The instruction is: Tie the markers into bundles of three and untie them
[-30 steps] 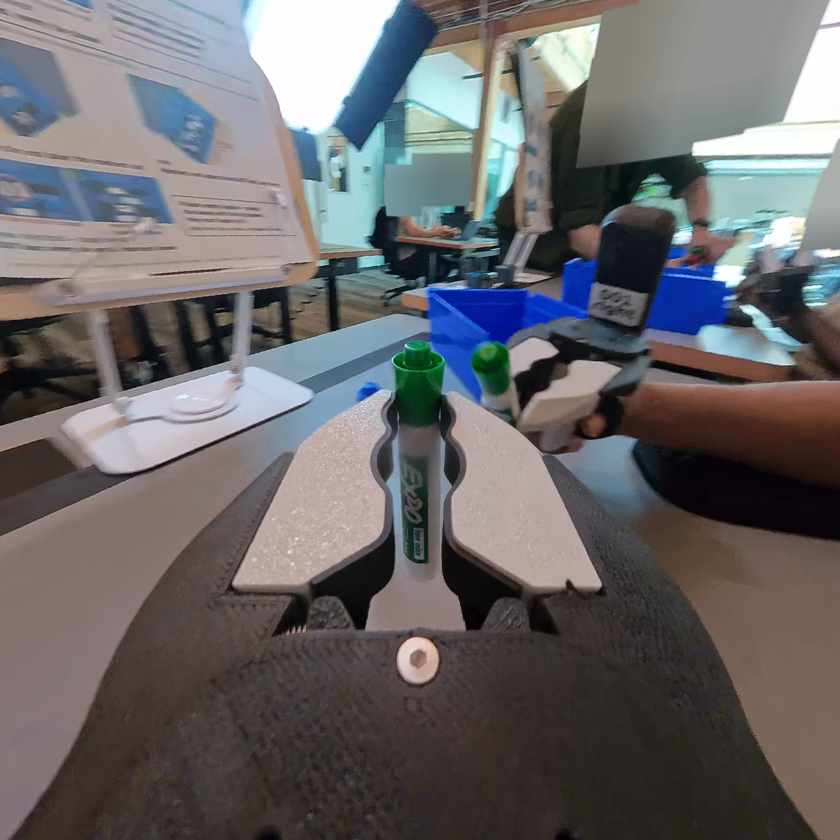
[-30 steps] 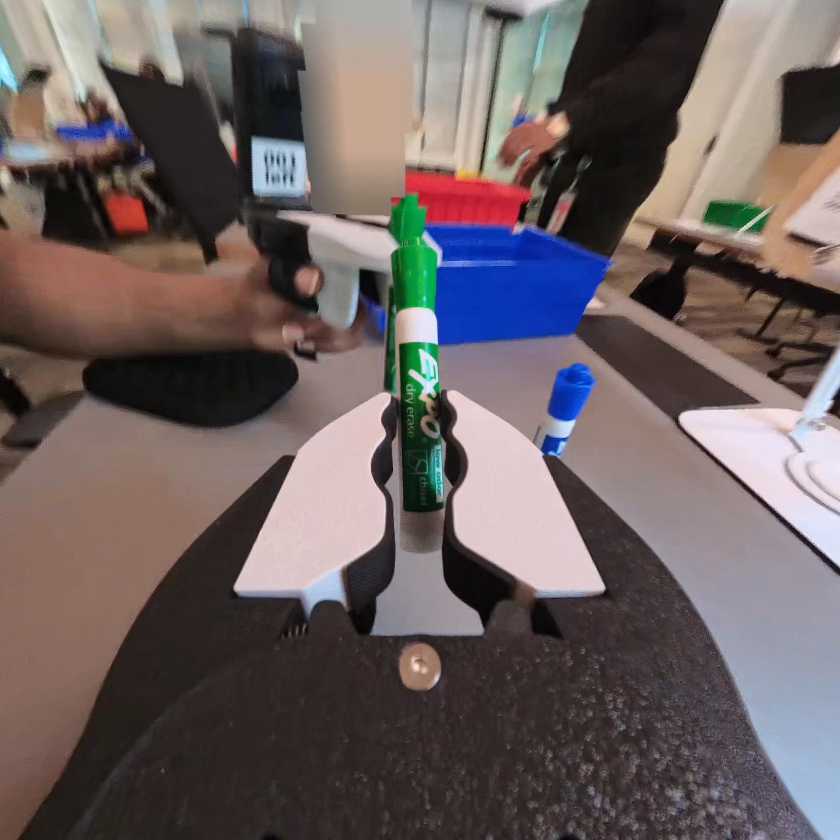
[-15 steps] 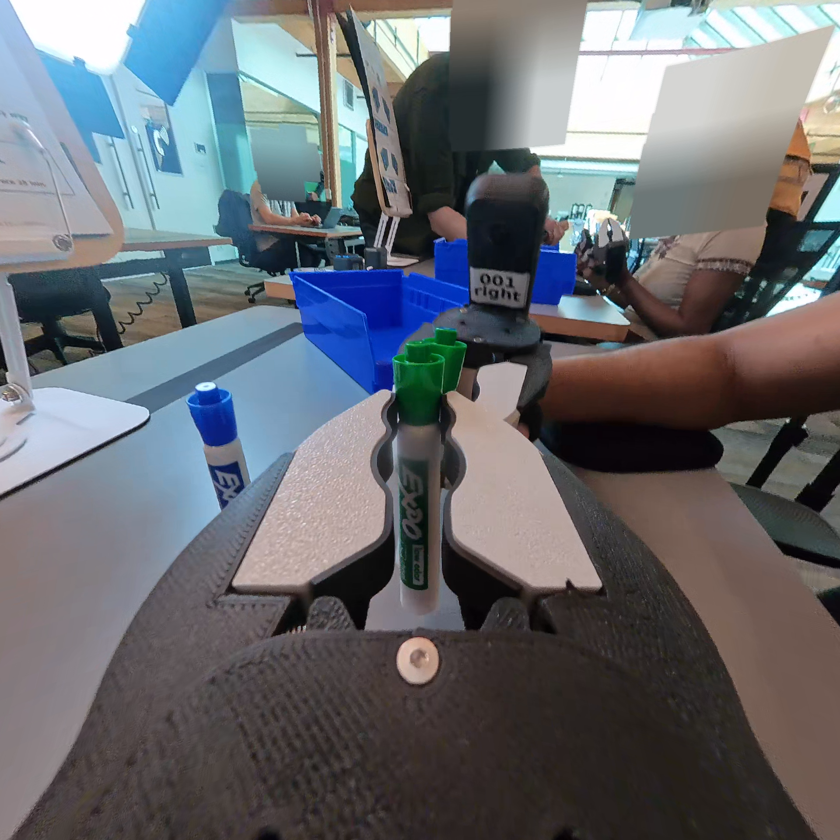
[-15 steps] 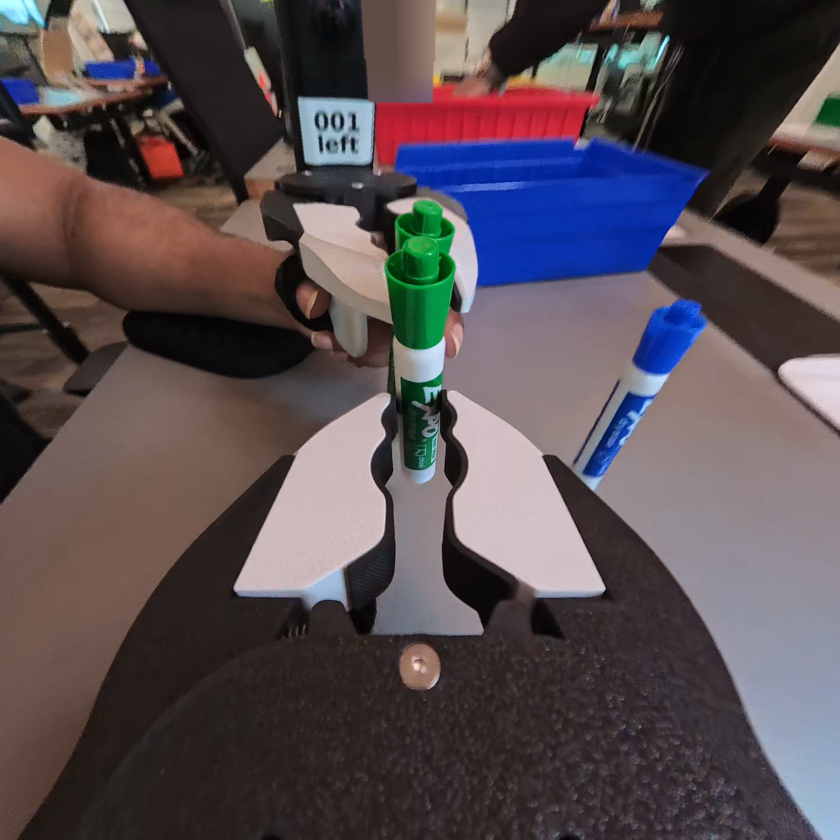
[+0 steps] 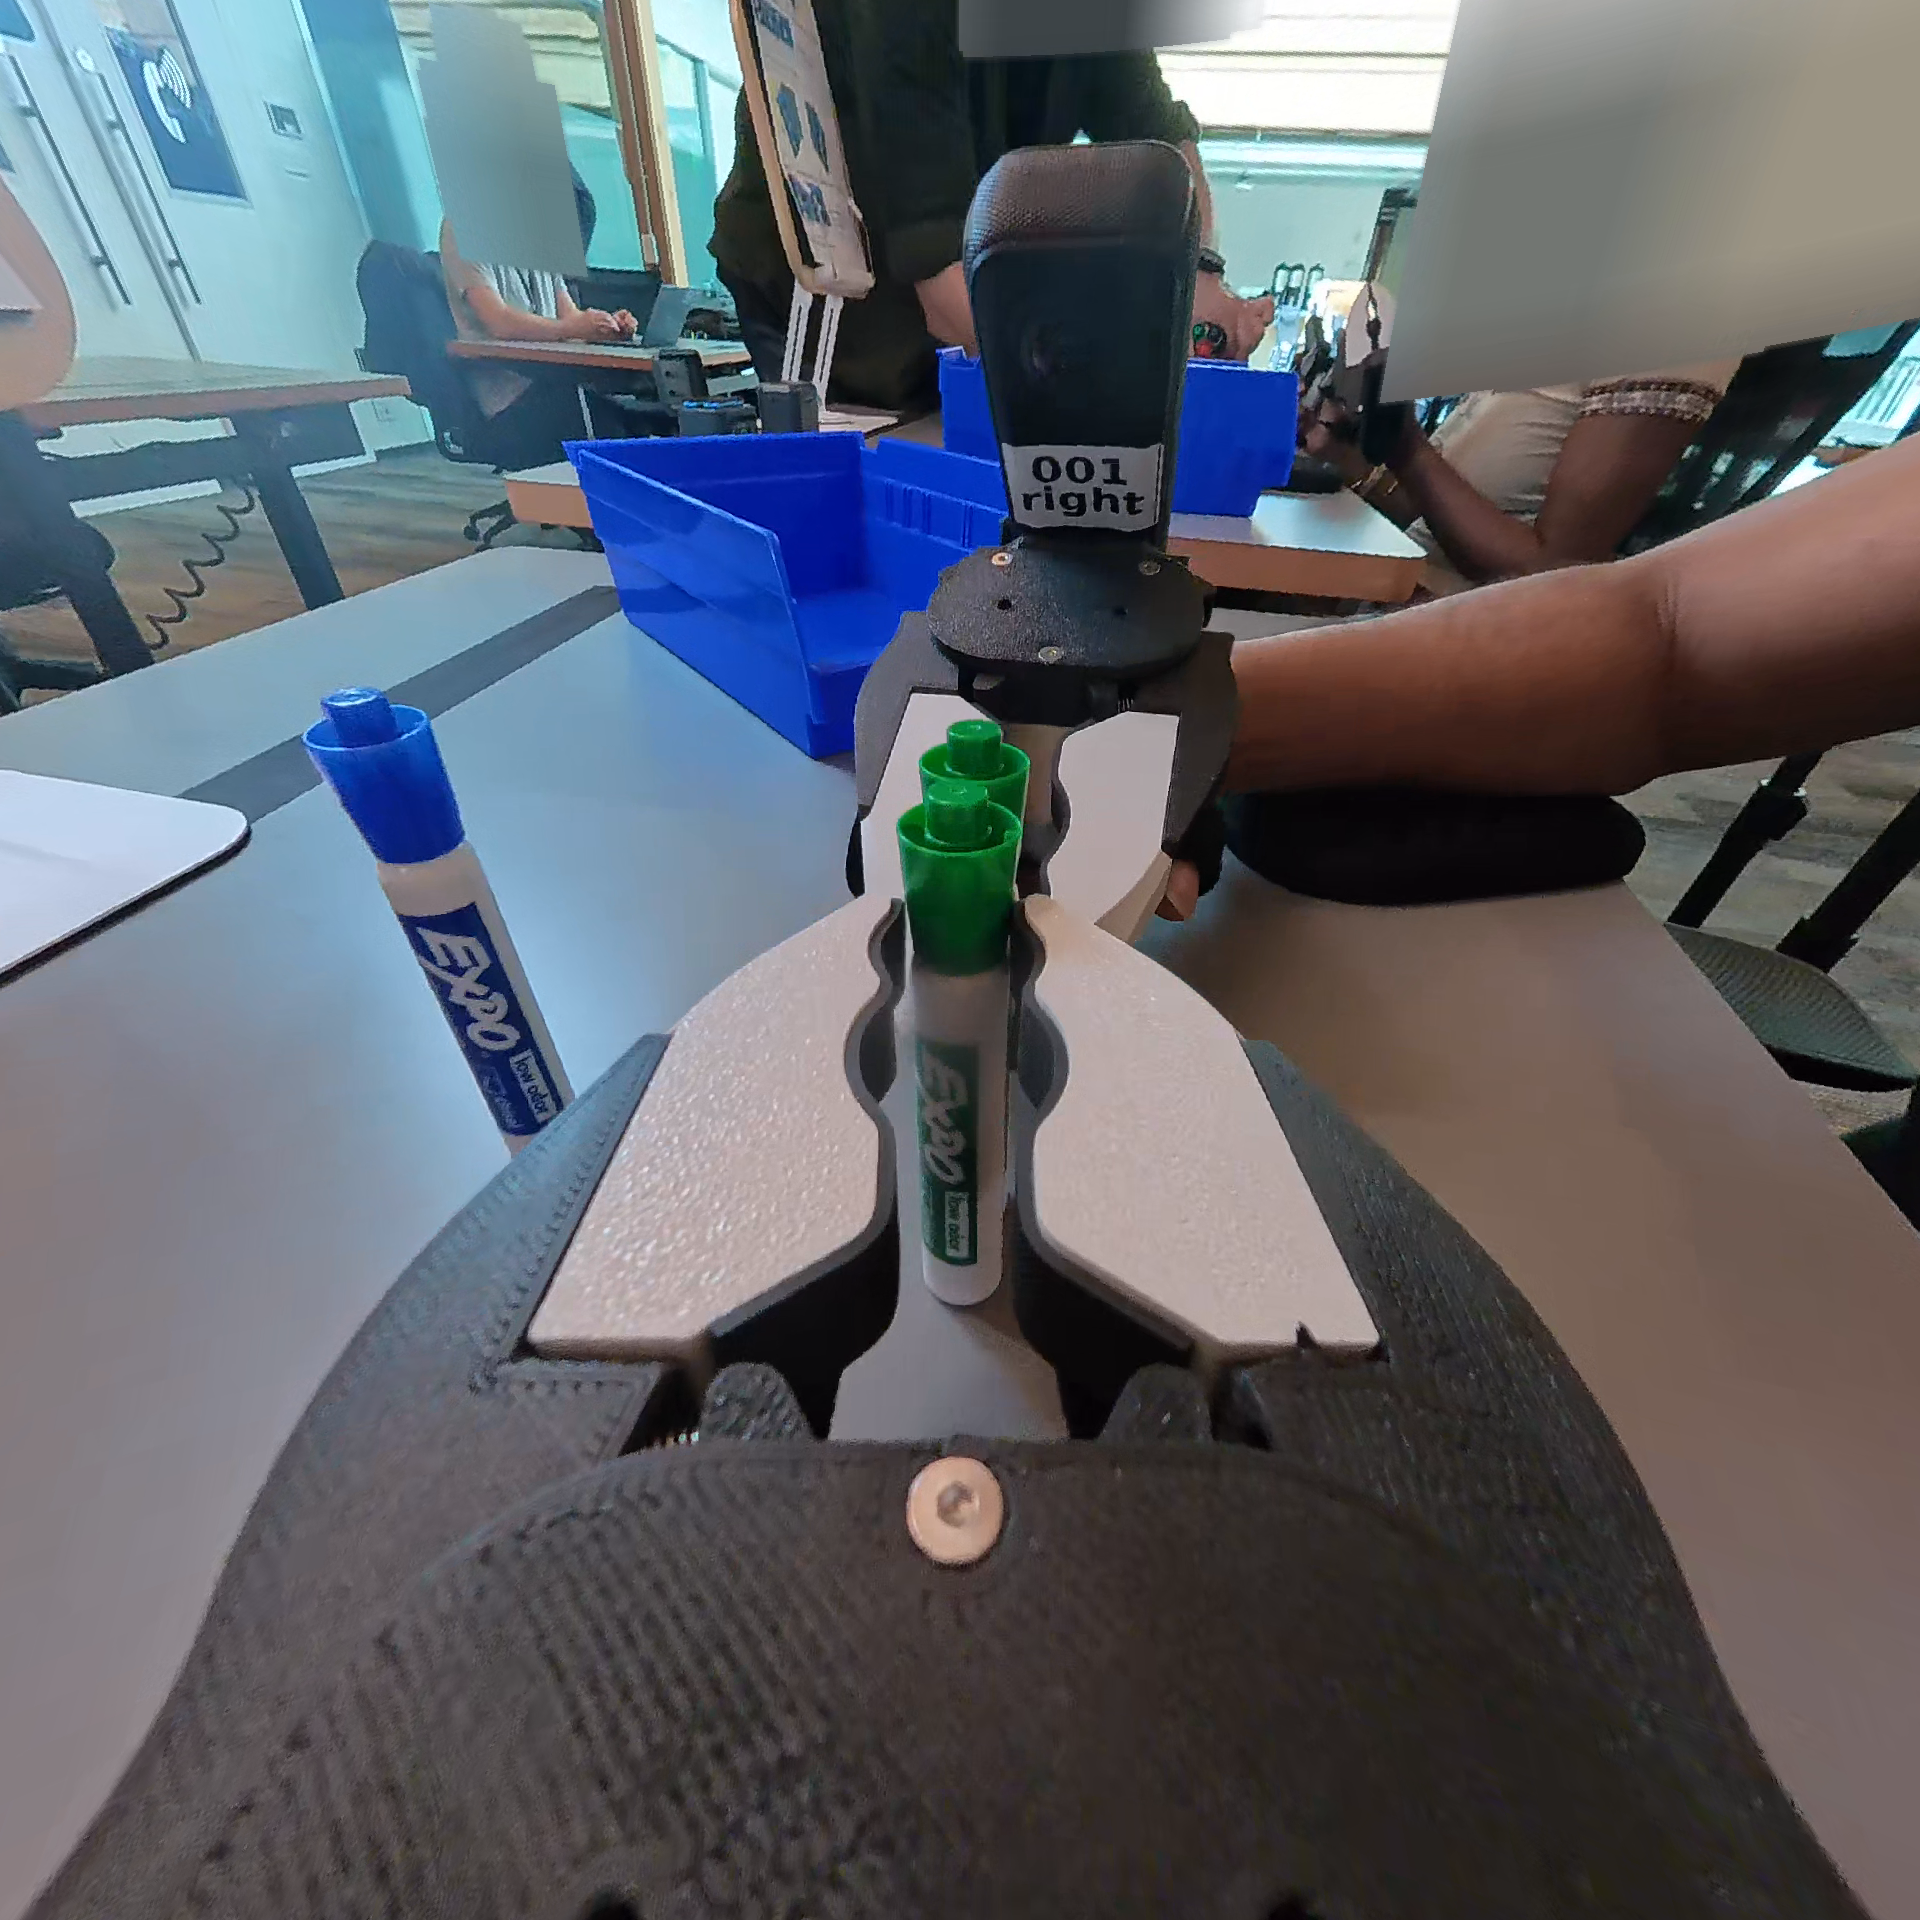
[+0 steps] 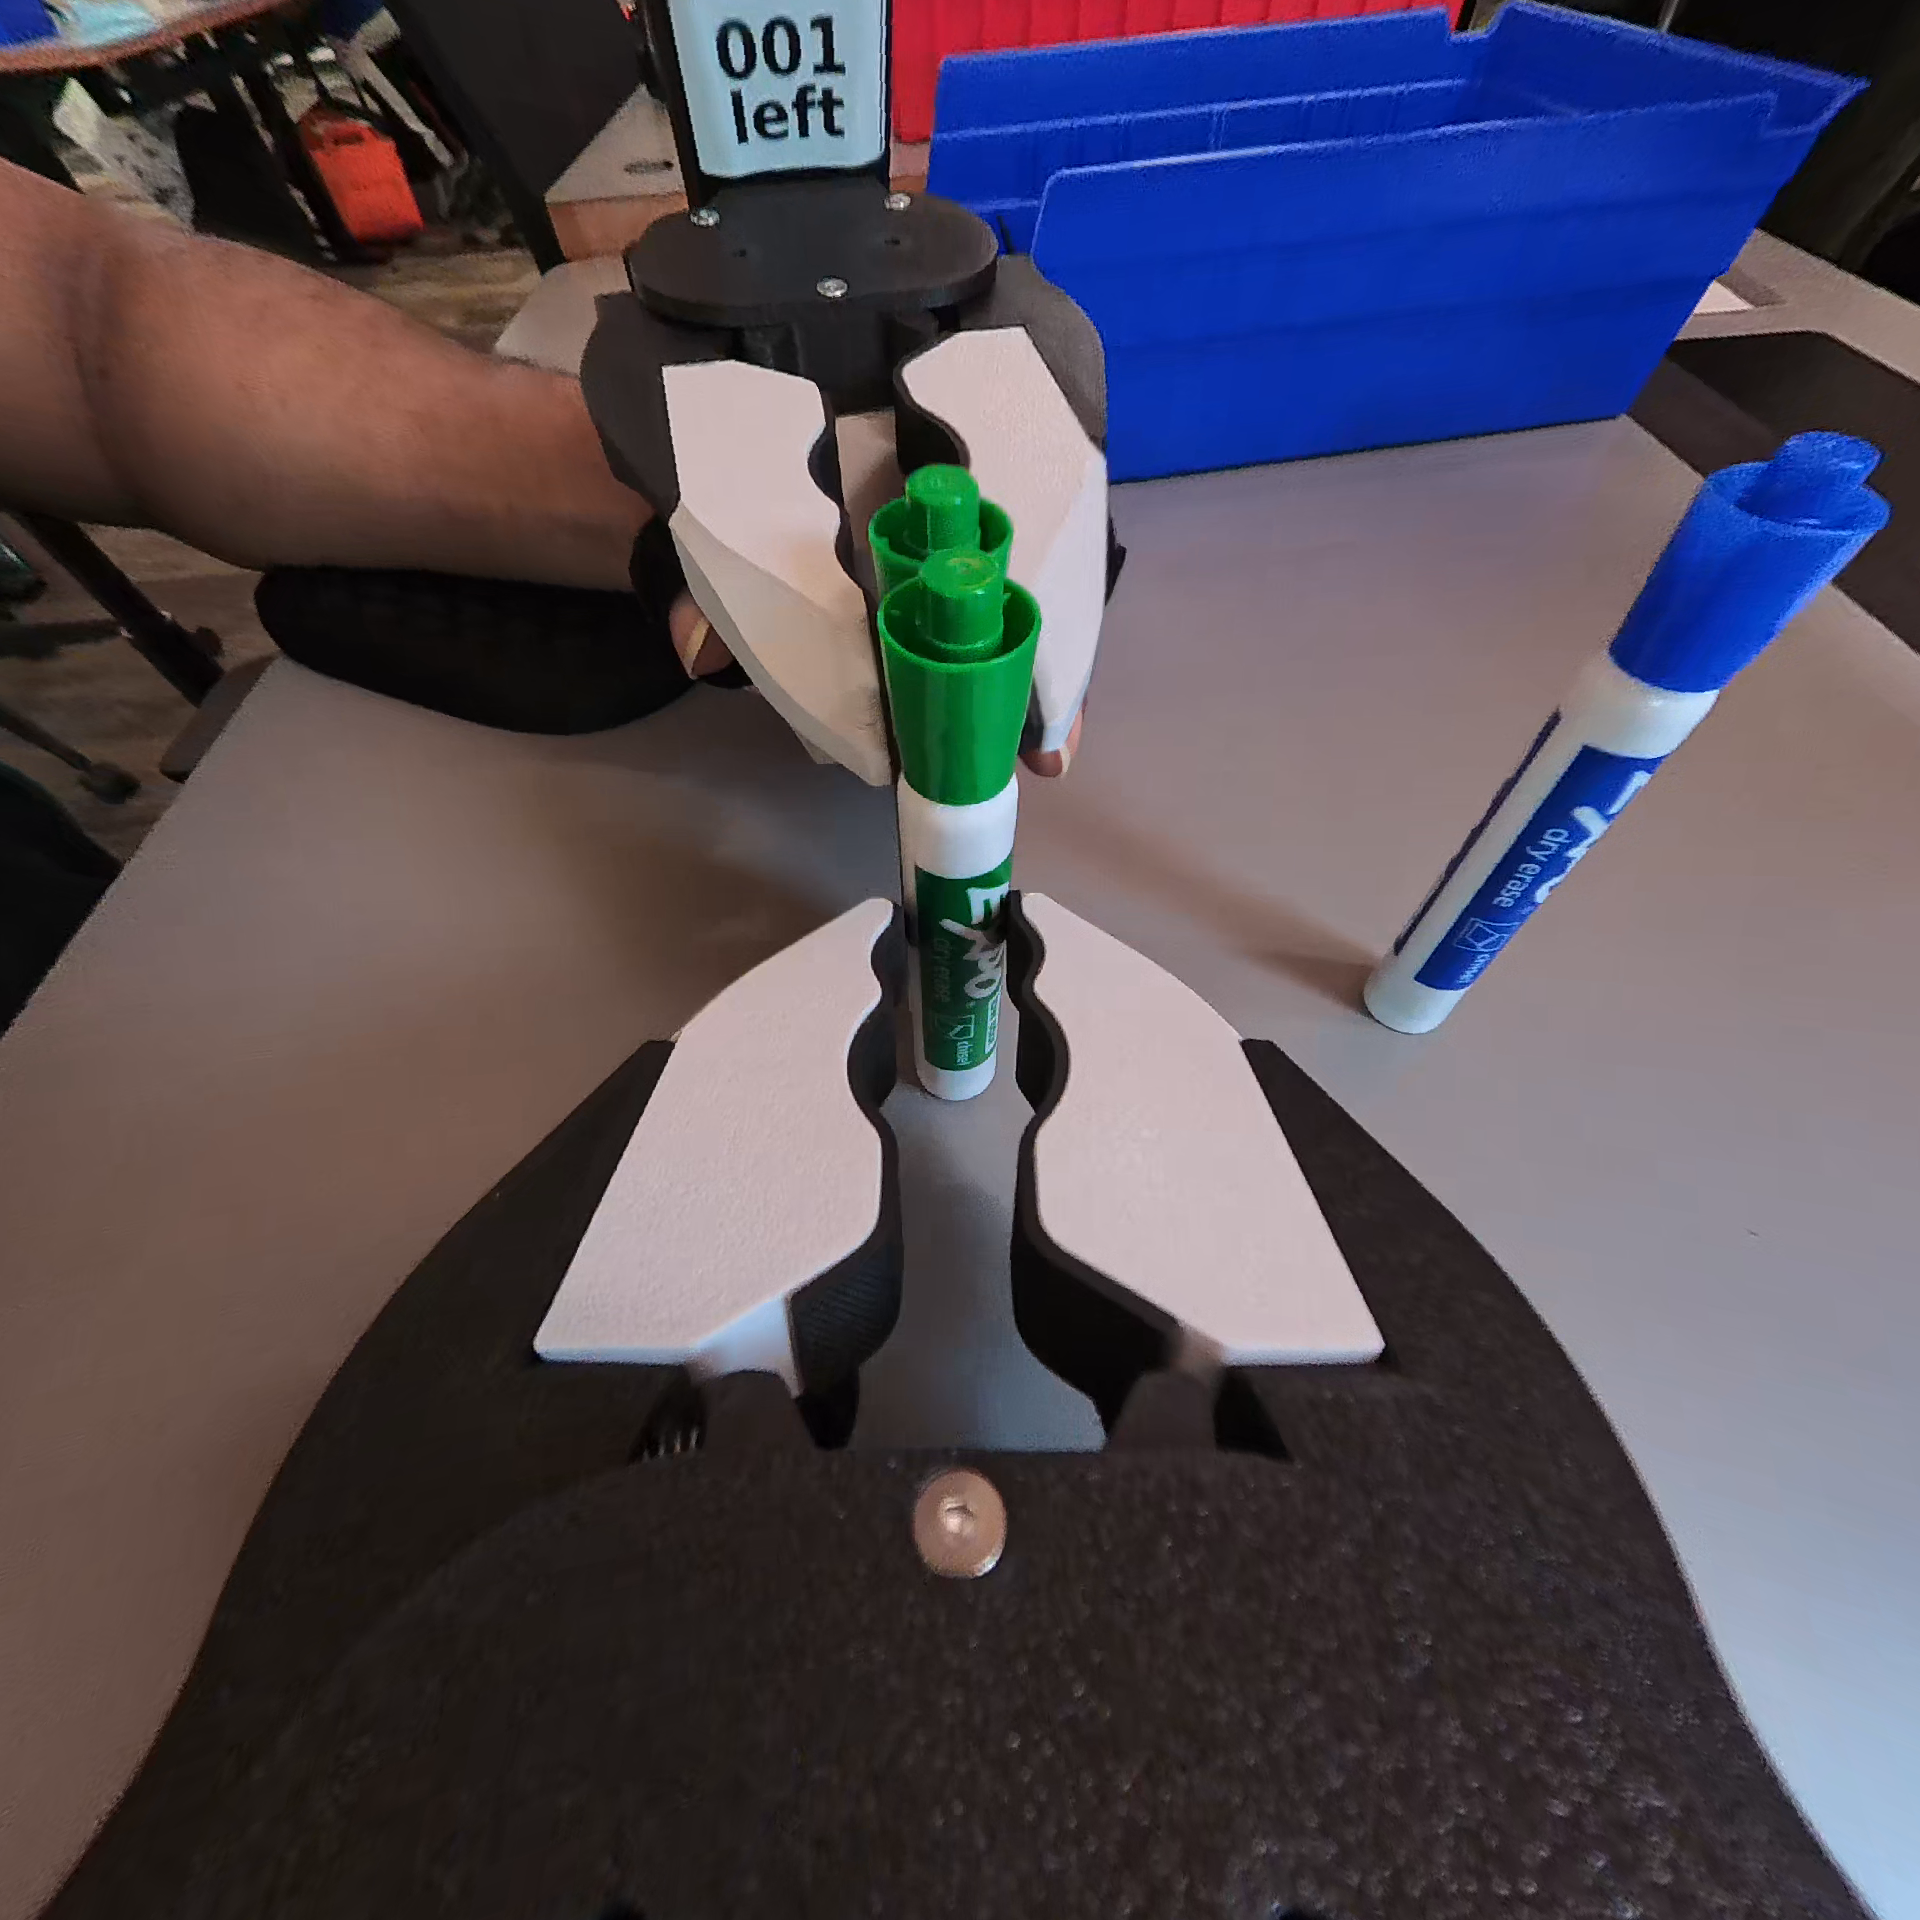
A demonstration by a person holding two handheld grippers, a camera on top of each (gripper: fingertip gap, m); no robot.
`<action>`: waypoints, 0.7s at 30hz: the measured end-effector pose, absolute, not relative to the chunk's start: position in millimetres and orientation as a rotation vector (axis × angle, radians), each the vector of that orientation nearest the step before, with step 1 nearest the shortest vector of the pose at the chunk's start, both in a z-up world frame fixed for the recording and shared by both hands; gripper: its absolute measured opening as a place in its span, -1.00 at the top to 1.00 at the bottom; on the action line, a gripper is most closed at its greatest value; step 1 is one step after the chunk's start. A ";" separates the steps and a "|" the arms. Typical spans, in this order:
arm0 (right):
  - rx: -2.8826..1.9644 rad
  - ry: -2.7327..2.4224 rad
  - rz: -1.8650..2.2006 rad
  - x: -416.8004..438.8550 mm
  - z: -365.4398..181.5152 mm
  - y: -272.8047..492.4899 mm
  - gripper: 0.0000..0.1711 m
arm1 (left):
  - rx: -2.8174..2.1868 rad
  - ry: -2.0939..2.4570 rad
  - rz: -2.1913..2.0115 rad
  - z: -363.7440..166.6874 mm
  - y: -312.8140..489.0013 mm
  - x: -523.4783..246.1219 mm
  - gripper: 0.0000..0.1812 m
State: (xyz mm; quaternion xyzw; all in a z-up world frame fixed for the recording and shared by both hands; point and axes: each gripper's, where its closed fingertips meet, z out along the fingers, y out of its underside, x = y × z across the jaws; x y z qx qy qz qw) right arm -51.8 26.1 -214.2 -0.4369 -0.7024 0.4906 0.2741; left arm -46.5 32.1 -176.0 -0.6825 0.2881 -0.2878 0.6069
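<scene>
My left gripper (image 5: 956, 914) is shut on a green marker (image 5: 951, 1091) held upright, cap up, over the grey table (image 5: 260, 1091). My right gripper (image 6: 956, 914) faces it and is shut near the bottom of a second green marker (image 6: 951, 727), also upright. The two green markers stand side by side, close or touching. In the left wrist view the right gripper (image 5: 1023, 842) shows just behind its marker's cap (image 5: 974, 764). A blue marker (image 5: 457, 935) stands tilted on the table to my left gripper's left; it also shows in the right wrist view (image 6: 1621, 769).
A blue bin (image 5: 727, 561) sits on the table beyond the grippers. A white stand base (image 5: 83, 862) lies at the far left. A black pad (image 5: 1434, 842) lies under the right forearm near the table edge. People sit and stand at other desks behind. The tips of both grippers are at nearly the same place.
Both grippers turned to face each other and moved closer. The two green markers came together, side by side, close to the blue marker. Both grips stayed shut.
</scene>
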 end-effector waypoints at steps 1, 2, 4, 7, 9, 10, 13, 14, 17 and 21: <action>-1.171 -1.890 1.318 -52.0 -214.6 25.7 0.78 | -1.581 0.666 -0.662 -176.3 32.0 -47.3 0.77; -1.170 -1.890 1.319 -52.1 -214.6 25.4 0.78 | -1.584 0.666 -0.661 -176.4 31.8 -47.8 0.76; -1.171 -1.888 1.317 -52.3 -214.7 25.6 0.78 | -1.594 0.666 -0.652 -176.7 31.9 -49.3 0.75; -1.168 -1.884 1.317 -52.1 -214.6 25.6 0.78 | -1.594 0.668 -0.645 -176.3 31.3 -50.8 0.75; -1.165 -1.882 1.311 -52.0 -214.6 25.9 0.78 | -1.598 0.671 -0.643 -176.4 30.7 -51.2 0.75; -1.164 -1.882 1.308 -52.0 -214.6 26.0 0.78 | -1.600 0.671 -0.642 -176.3 30.6 -51.5 0.74; -1.155 -1.887 1.295 -52.1 -215.0 25.0 0.77 | -1.601 0.673 -0.649 -175.7 29.4 -50.9 0.72; -1.153 -1.891 1.292 -52.1 -215.2 24.4 0.76 | -1.601 0.677 -0.653 -175.5 28.7 -50.1 0.71; -1.141 -1.895 1.287 -52.5 -215.3 22.5 0.75 | -1.601 0.686 -0.663 -175.1 26.4 -47.3 0.66; -1.136 -1.896 1.278 -52.8 -215.8 21.8 0.73 | -1.588 0.695 -0.670 -173.2 24.4 -44.5 0.57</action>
